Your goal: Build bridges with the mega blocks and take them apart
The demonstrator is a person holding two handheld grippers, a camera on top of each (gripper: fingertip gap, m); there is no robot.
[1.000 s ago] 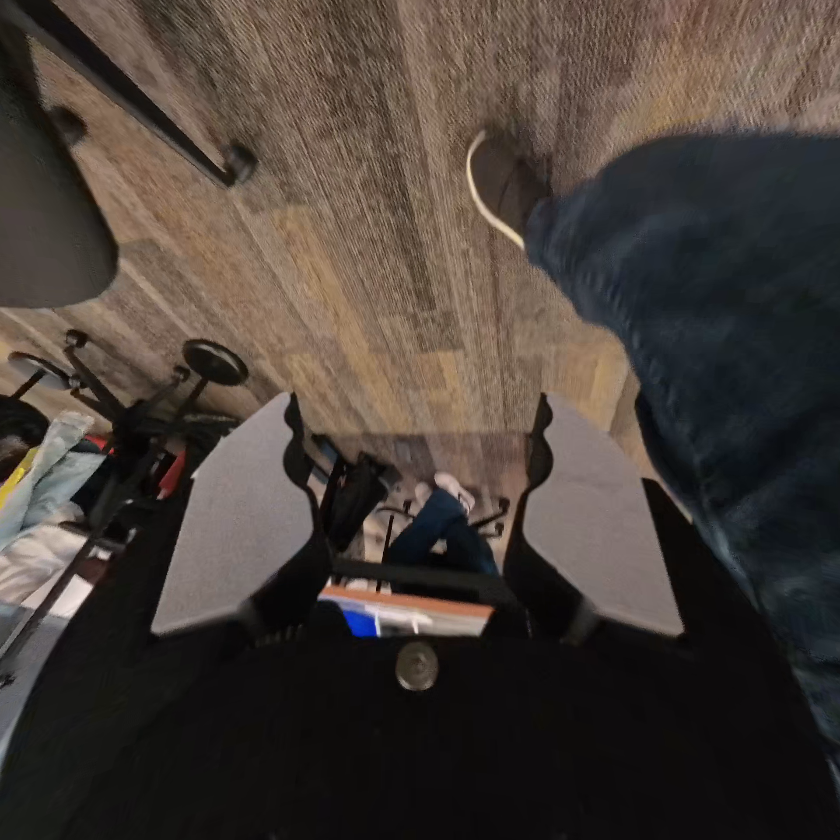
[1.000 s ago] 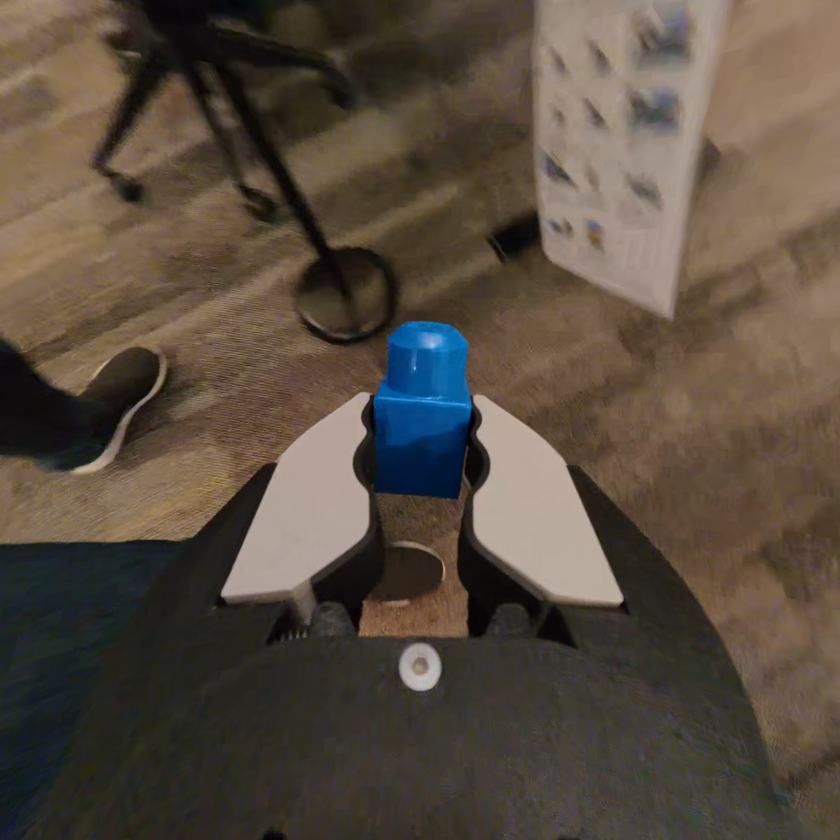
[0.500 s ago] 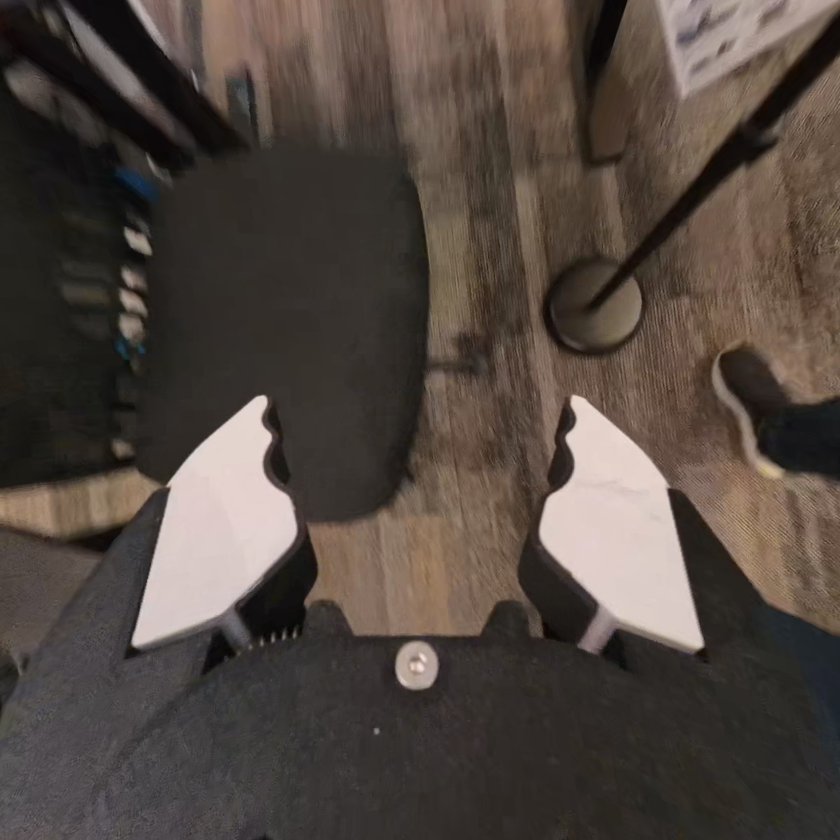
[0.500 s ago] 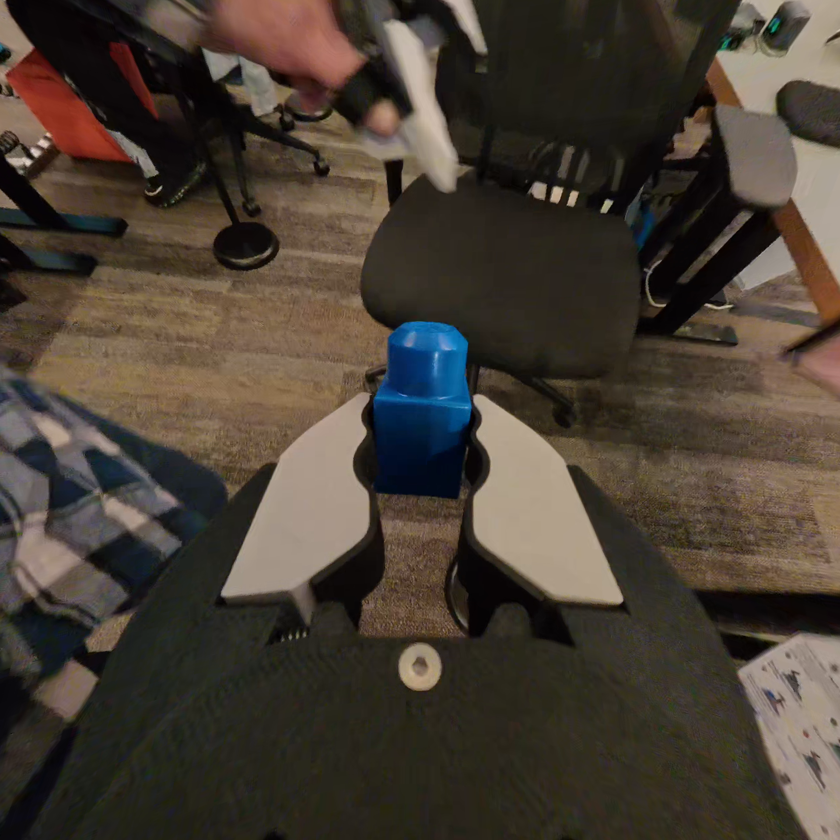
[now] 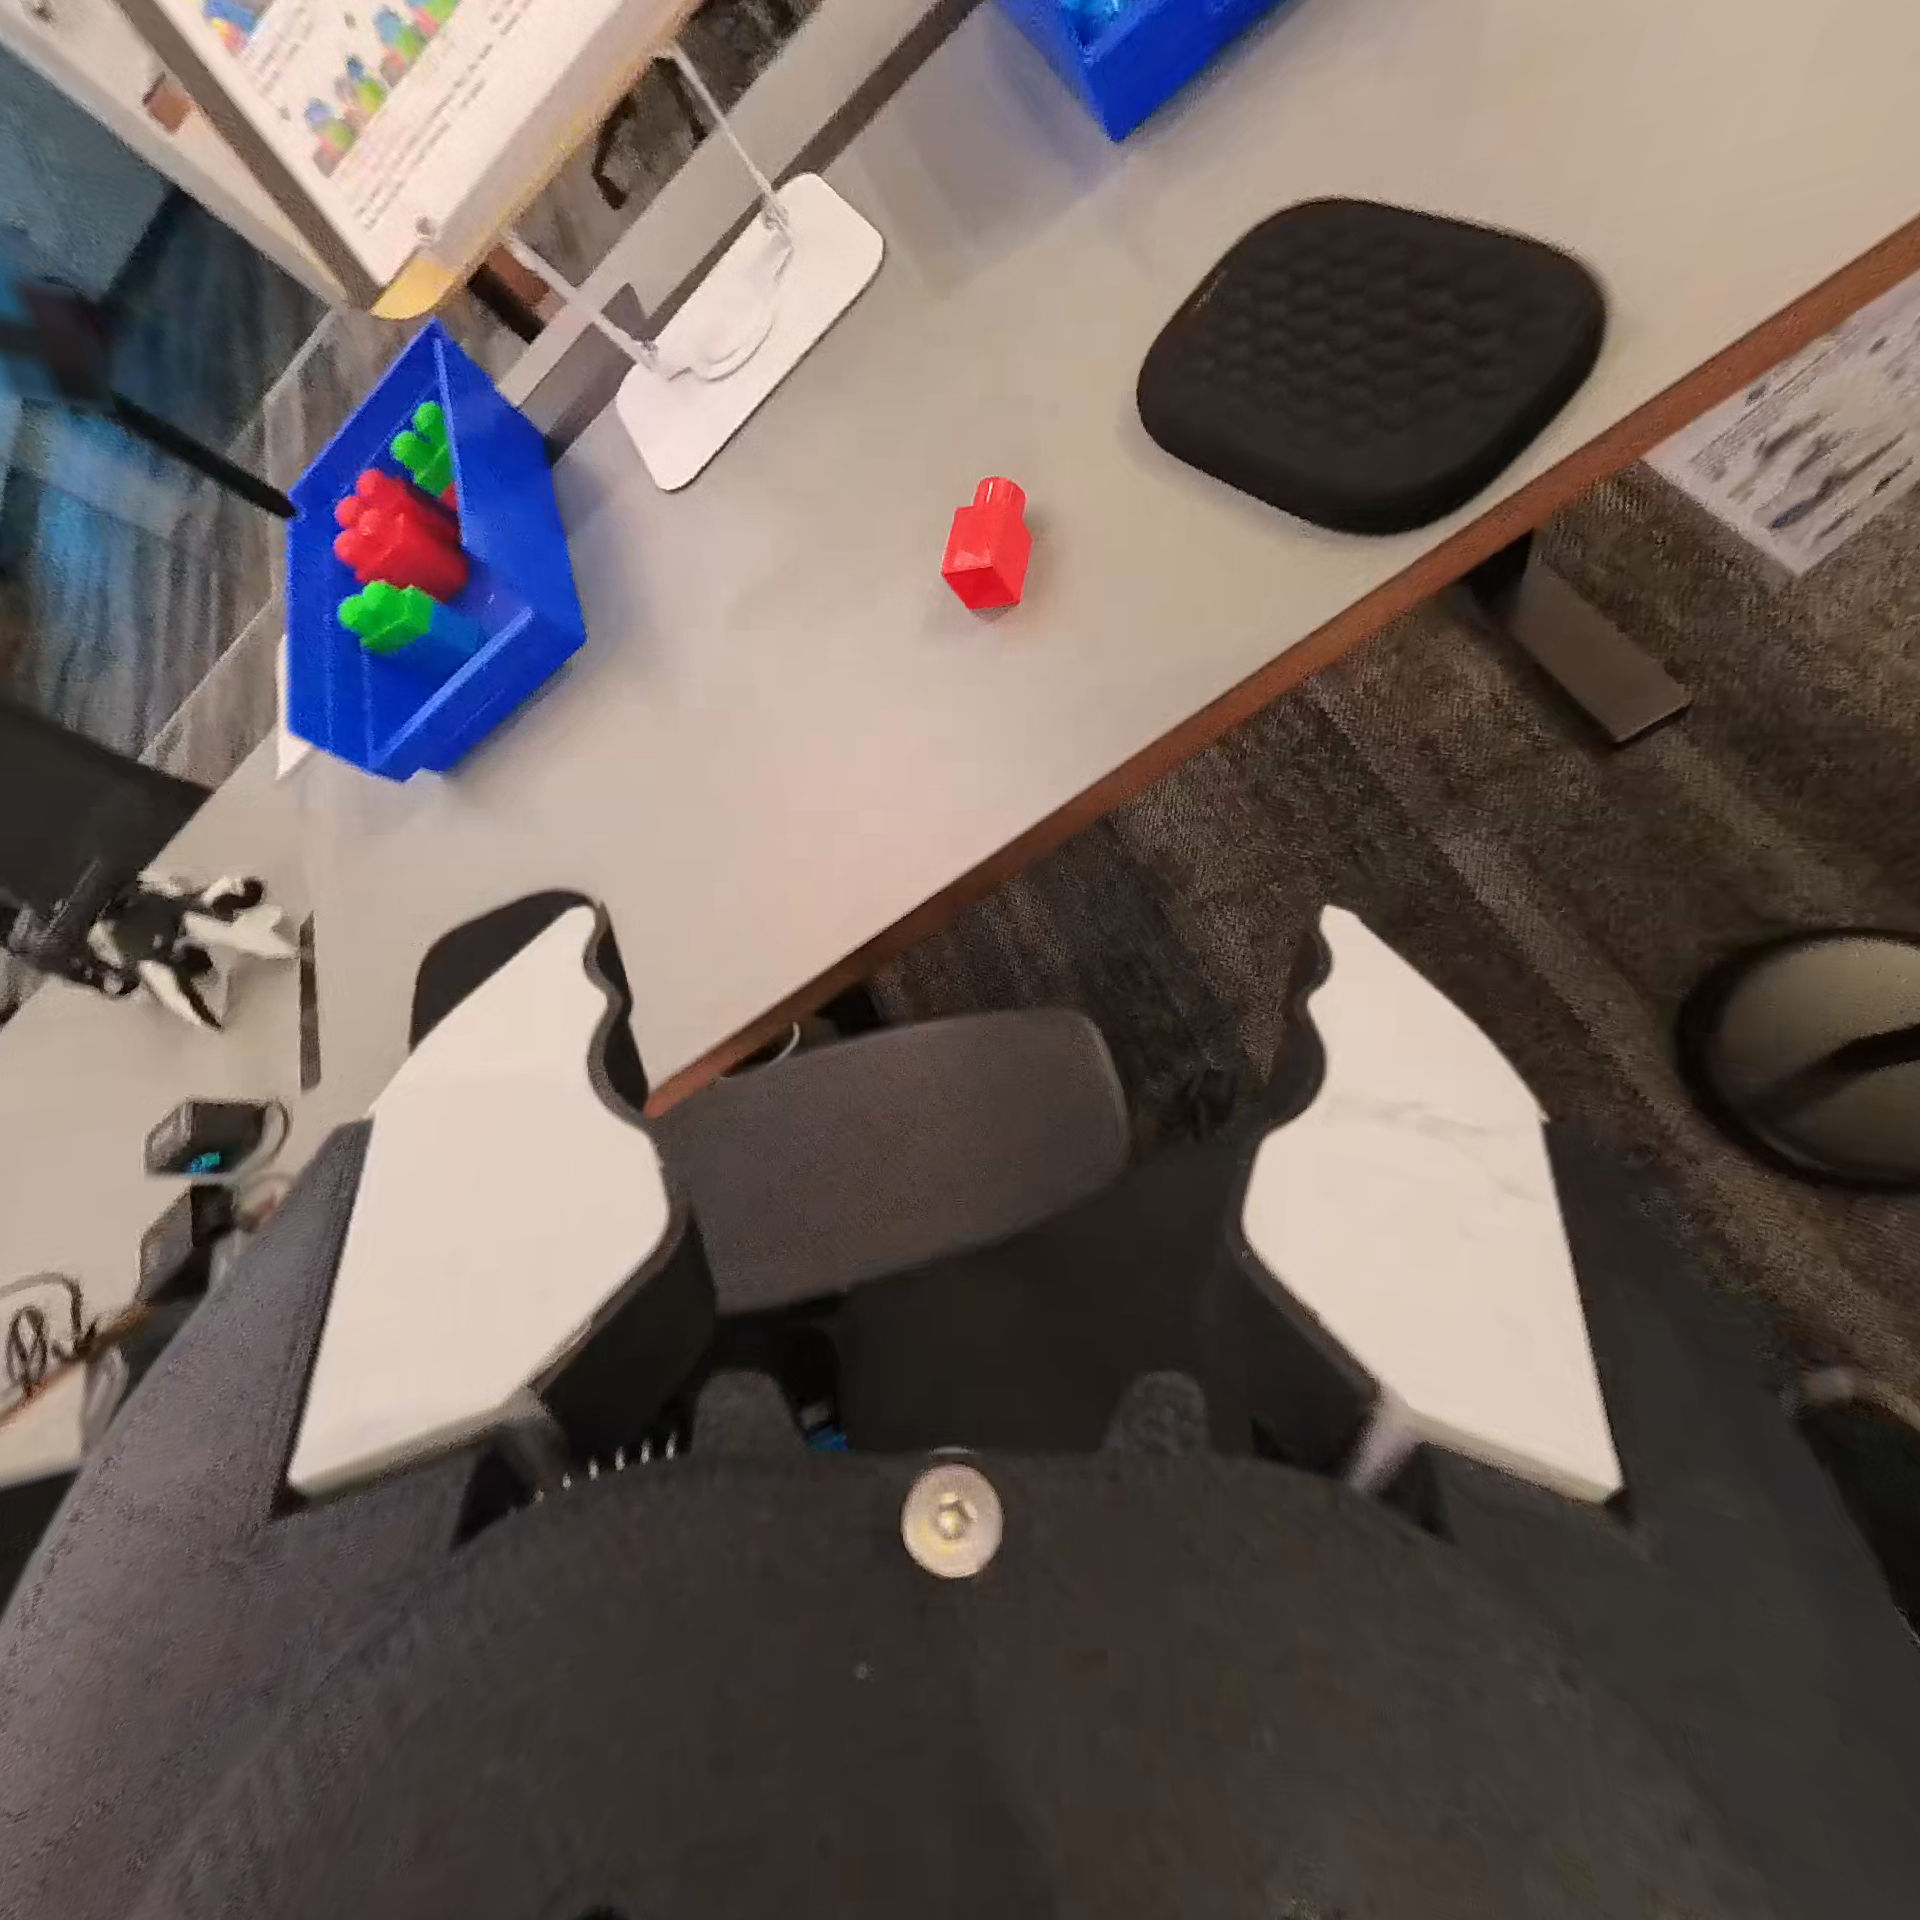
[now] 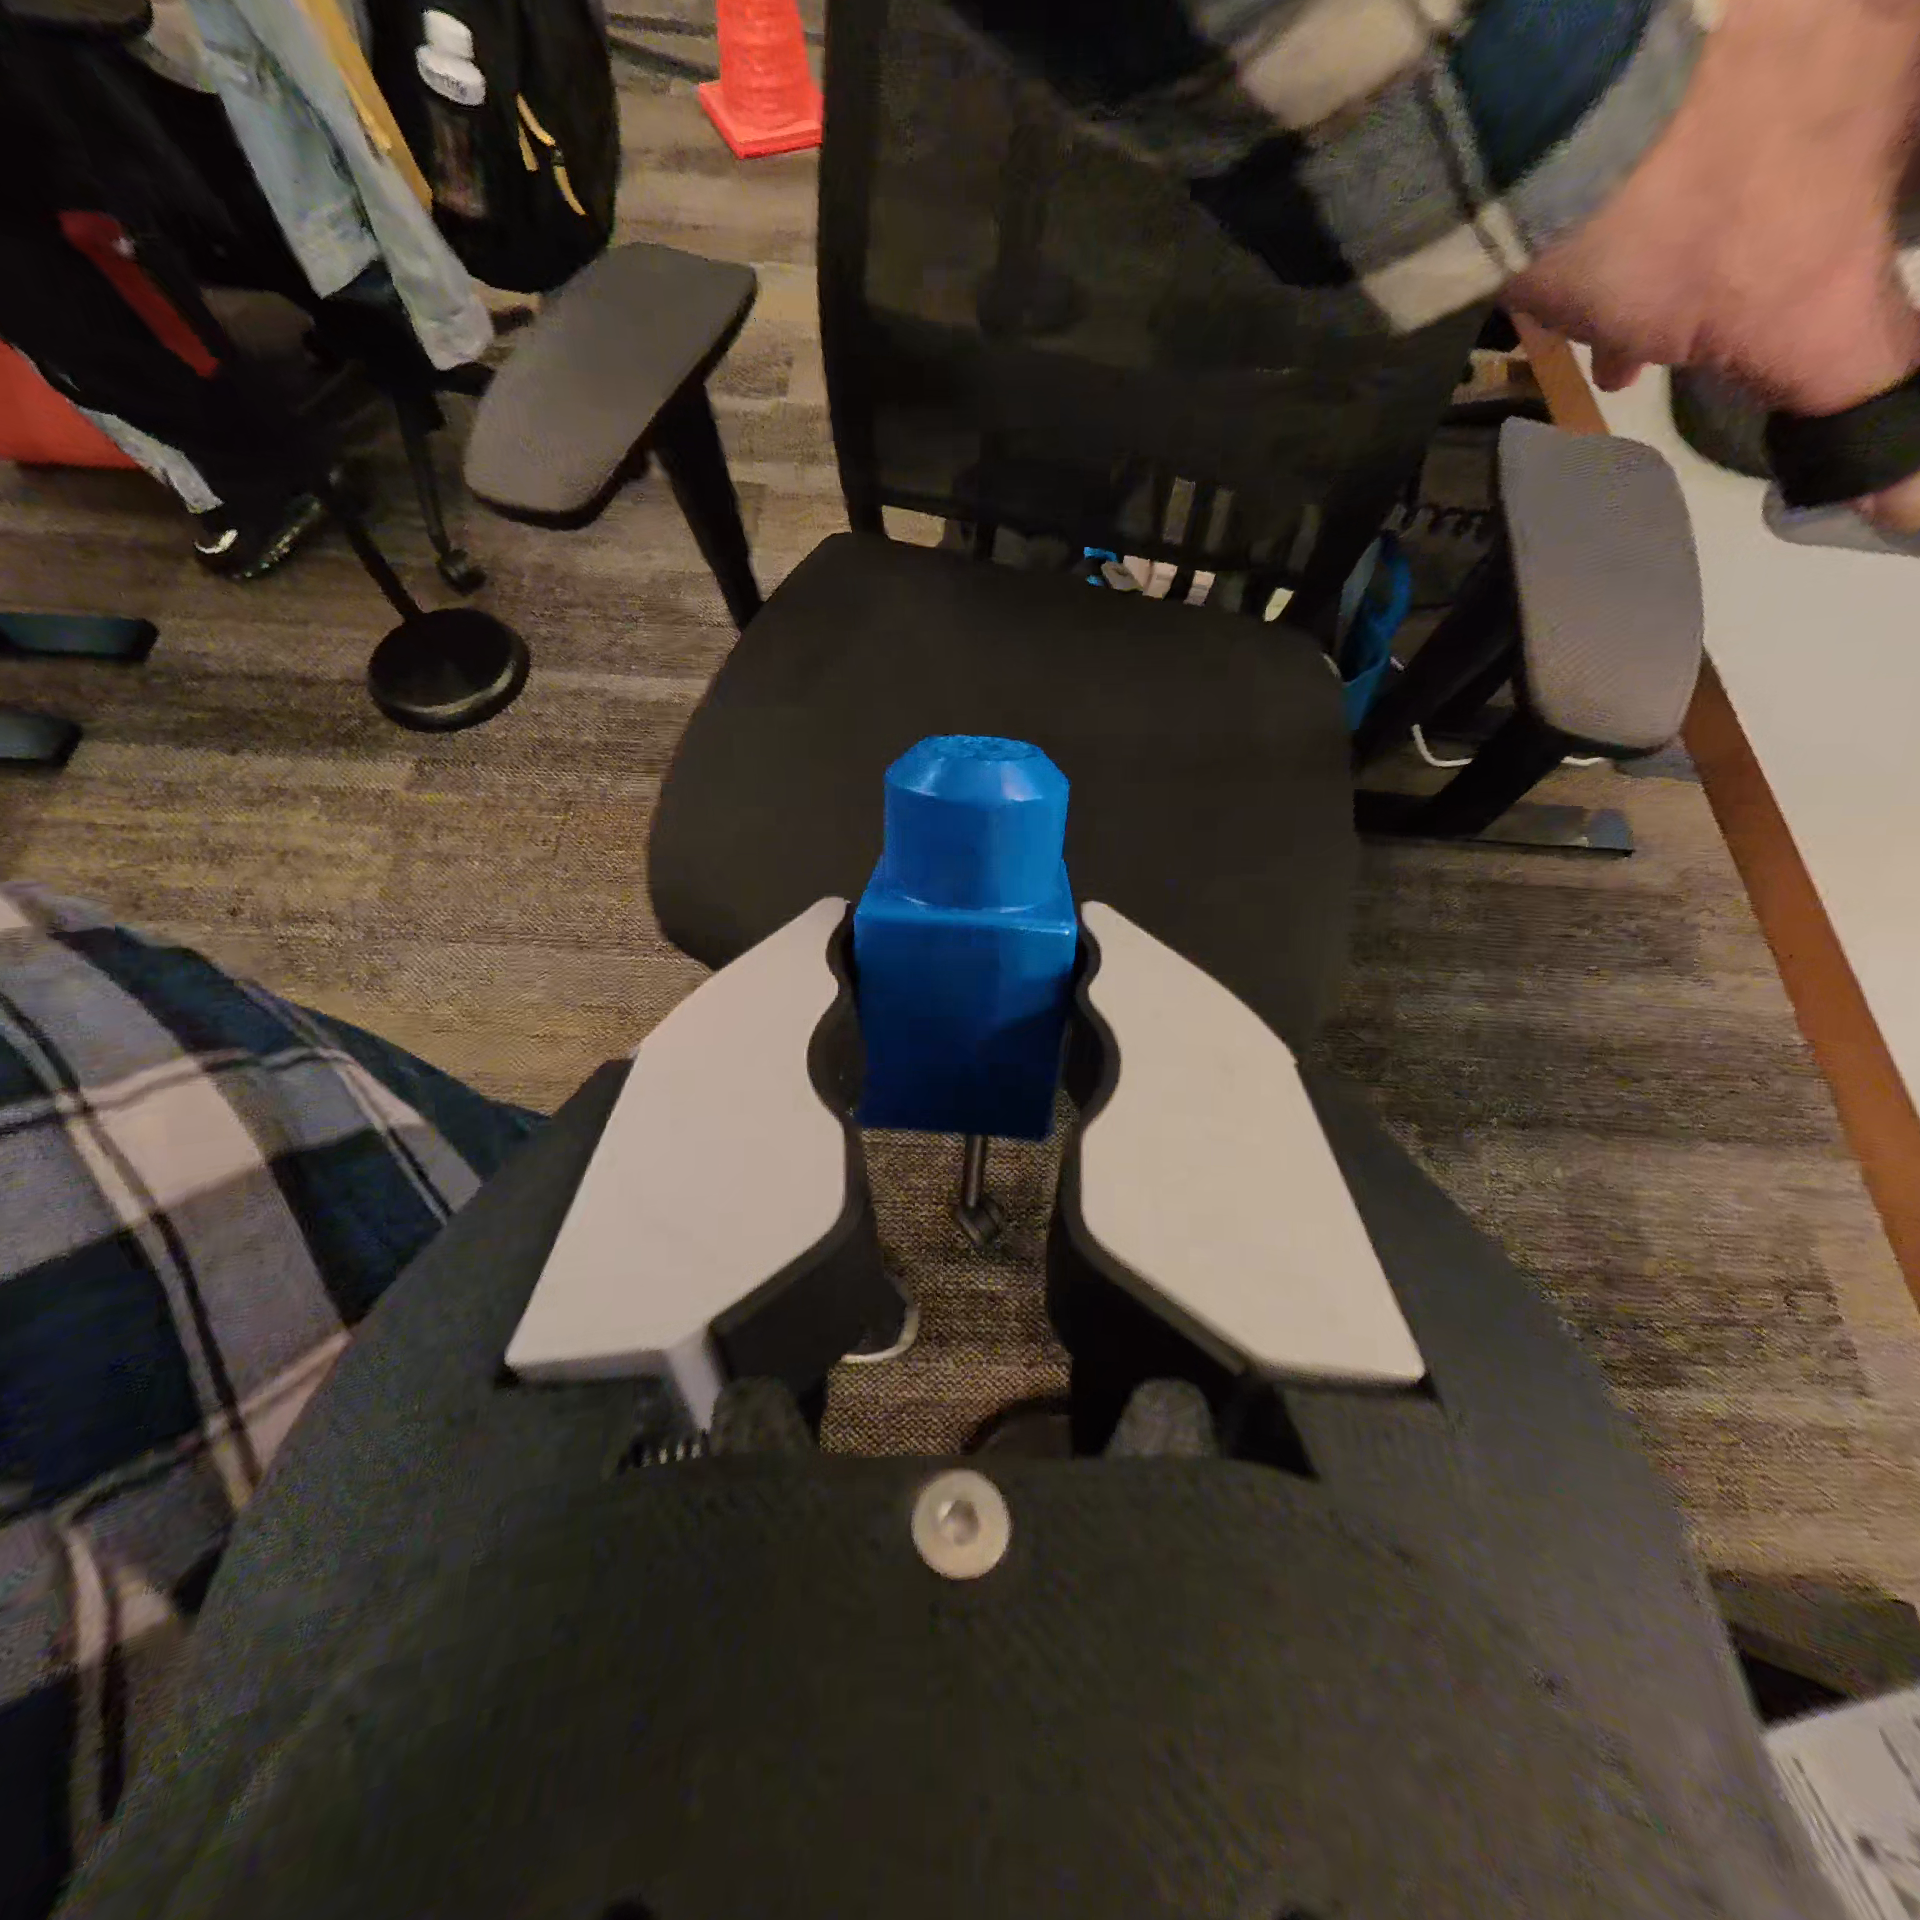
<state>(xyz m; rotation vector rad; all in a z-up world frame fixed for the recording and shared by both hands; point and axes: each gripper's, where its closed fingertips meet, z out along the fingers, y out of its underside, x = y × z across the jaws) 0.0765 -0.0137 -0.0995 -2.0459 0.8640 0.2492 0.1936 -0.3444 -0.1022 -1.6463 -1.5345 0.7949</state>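
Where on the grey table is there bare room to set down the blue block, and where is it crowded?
Free: the table between the blue bin, red block and wooden front edge, and between red block and black pad. Crowded: the far left, with cables and gadgets, and behind the bin by the white stand.

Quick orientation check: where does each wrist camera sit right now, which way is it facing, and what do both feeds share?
Left wrist view: on the left tongs, open and empty, facing the grey table with red block and blue bin.
Right wrist view: on the right tongs, gripping a blue block, facing an office chair; plaid sleeve shows.
Shared: table edge, carpet.
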